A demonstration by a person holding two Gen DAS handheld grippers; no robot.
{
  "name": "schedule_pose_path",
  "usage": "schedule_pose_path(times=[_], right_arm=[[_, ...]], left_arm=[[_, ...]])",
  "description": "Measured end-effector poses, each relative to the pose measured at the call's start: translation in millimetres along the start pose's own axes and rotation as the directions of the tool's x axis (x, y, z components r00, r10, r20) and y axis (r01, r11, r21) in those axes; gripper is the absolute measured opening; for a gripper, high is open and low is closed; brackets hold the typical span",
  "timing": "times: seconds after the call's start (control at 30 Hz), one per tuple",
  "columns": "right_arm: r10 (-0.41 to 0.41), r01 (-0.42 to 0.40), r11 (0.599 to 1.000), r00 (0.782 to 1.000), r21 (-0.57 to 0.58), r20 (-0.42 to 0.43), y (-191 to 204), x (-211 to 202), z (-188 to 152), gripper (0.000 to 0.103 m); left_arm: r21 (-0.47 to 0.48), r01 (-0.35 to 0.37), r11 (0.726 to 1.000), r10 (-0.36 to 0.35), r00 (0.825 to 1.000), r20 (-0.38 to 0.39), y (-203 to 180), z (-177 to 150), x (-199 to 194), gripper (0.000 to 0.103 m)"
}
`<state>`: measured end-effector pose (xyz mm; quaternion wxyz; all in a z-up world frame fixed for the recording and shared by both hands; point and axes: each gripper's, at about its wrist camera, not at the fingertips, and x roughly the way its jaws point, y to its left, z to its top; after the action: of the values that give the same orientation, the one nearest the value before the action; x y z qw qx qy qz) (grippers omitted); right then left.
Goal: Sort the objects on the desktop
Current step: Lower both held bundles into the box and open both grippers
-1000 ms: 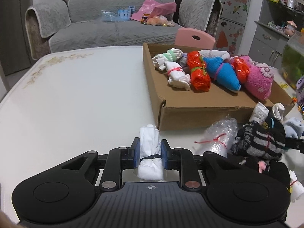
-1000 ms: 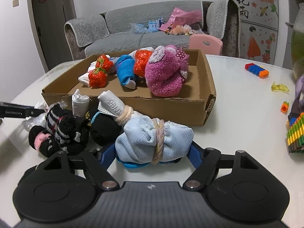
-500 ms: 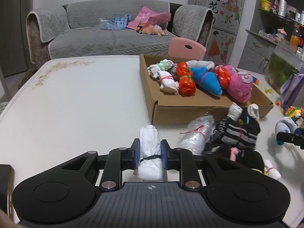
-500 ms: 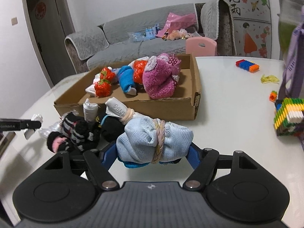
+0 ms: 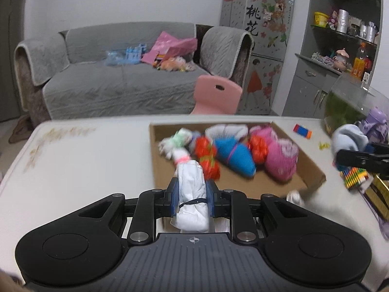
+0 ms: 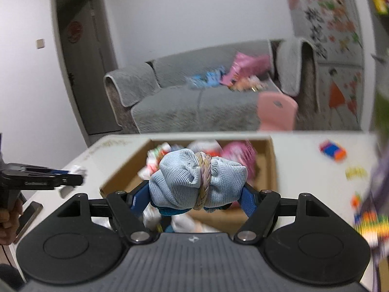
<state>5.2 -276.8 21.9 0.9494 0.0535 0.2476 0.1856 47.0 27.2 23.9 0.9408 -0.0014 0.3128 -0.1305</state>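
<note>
My left gripper (image 5: 192, 196) is shut on a rolled white sock bundle (image 5: 190, 189) tied with a dark band, held in the air just before the near-left corner of the cardboard box (image 5: 313, 168). My right gripper (image 6: 198, 194) is shut on a light blue sock bundle (image 6: 192, 177) bound with a braided band, lifted in front of the same box (image 6: 271, 163). Inside the box lie several bundles: a red one (image 5: 206, 155), a blue one (image 5: 234, 155) and a pink fluffy one (image 5: 282, 160). The right gripper with its blue bundle (image 5: 347, 138) shows at the right edge of the left wrist view.
The white table (image 5: 80, 160) stretches left of the box. Small colourful toys (image 6: 333, 149) and a block stack (image 5: 355, 180) lie to the right. A phone (image 6: 29, 215) sits by a hand (image 6: 7, 221) at the left. A pink chair (image 5: 216, 95) and grey sofa (image 5: 116, 82) stand beyond.
Both grippers have risen off the table with their bundles still gripped; the loose pile of socks by the box has dropped mostly out of sight below them.
</note>
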Motion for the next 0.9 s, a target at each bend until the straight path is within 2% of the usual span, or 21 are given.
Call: schedule_pose_path(times=[0.1,0.2,0.33,0.47,0.67,0.9], right_arm=[[0.03,-0.03,0.999,1.0,-0.04,-0.01,14.1,24.3,20.8,0.071],[0.048,-0.053,0.995,0.997,-0.083,-0.055,29.3,60.5,29.4,0.071],[0.047,-0.068,0.987,0.989,-0.146,-0.142,45.3,109.0,22.0,0.071],[0.024,-0.062,0.984,0.976,-0.17,-0.214,43.7,141.8,7.2,0.071],[0.014,-0.064,0.982,0.962,-0.177,-0.273,38.0,154.6,-7.2,0.071],[0.005,-0.06,0.982,0.958,-0.182,-0.287,42.1,157.0,-8.3,0.072]], left_arm=[[-0.005,0.015,1.0,-0.015,1.0,-0.019,-6.3,18.5,26.2,0.029],[0.01,0.014,1.0,-0.013,0.998,-0.062,-12.4,28.1,63.1,0.029],[0.032,0.01,0.999,-0.006,0.993,-0.121,-15.2,25.0,102.9,0.029],[0.039,0.002,0.999,0.004,0.987,-0.163,-10.9,14.4,128.3,0.029],[0.047,0.0,0.999,0.008,0.982,-0.187,-5.3,-2.4,139.4,0.029],[0.092,-0.02,0.996,0.036,0.984,-0.177,-12.7,-5.9,140.9,0.033]])
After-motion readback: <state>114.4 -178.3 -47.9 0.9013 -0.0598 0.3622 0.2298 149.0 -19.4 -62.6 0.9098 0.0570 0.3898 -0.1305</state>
